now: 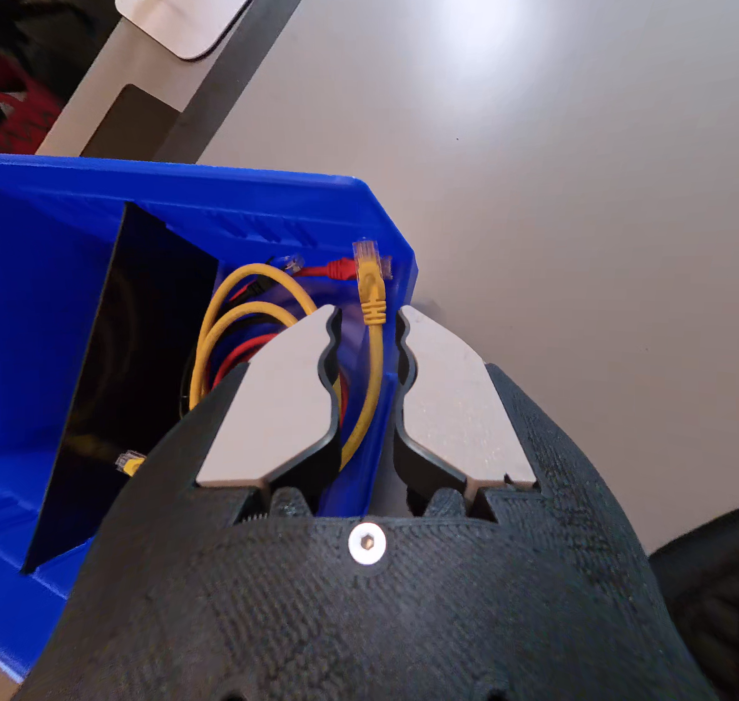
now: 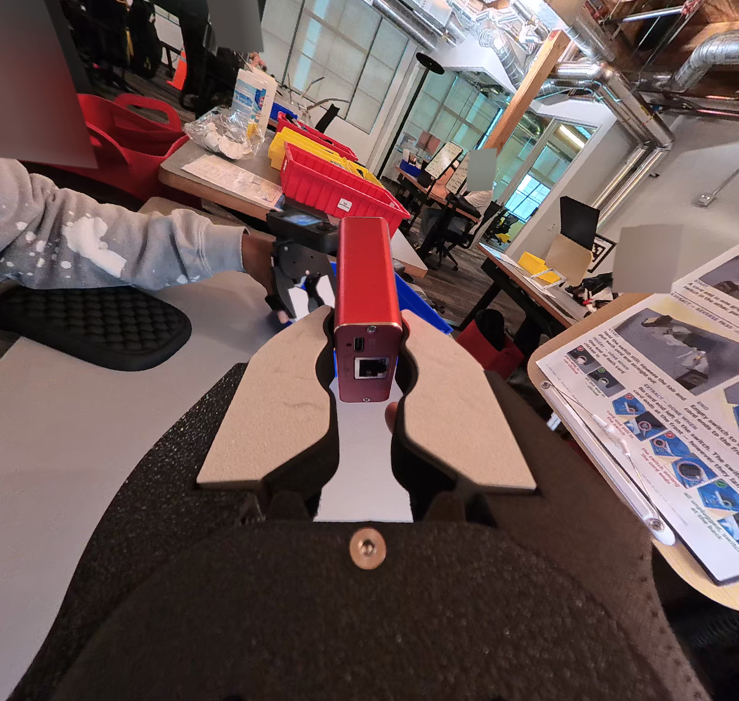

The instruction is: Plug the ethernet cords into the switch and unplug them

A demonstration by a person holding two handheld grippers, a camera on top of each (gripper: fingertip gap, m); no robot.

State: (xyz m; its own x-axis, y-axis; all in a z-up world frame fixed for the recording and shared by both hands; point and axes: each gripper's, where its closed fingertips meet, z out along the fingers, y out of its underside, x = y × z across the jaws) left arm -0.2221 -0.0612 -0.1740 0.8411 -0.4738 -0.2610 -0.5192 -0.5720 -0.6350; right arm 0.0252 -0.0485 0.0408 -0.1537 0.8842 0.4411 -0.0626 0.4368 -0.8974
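My left gripper (image 1: 368, 314) is open at the corner of a blue bin (image 1: 200, 198). A yellow ethernet cord (image 1: 374, 362) runs up between its fingers without being pinched, its clear plug (image 1: 366, 252) pointing up. A red cord's plug (image 1: 342, 269) lies behind it, and more yellow, red and black cord loops lie in the bin. My right gripper (image 2: 368, 322) is shut on a red switch (image 2: 366, 274), held above the table with its port end facing the camera. The left gripper (image 2: 304, 294) also shows behind it, in a person's hand.
A black divider (image 1: 120, 362) splits the bin. A white stand base (image 1: 180, 10) sits on the far table edge. A black mesh pad (image 2: 92, 322) lies at left, an instruction sheet (image 2: 640, 402) at right, and red and yellow bins (image 2: 340, 186) on a farther table.
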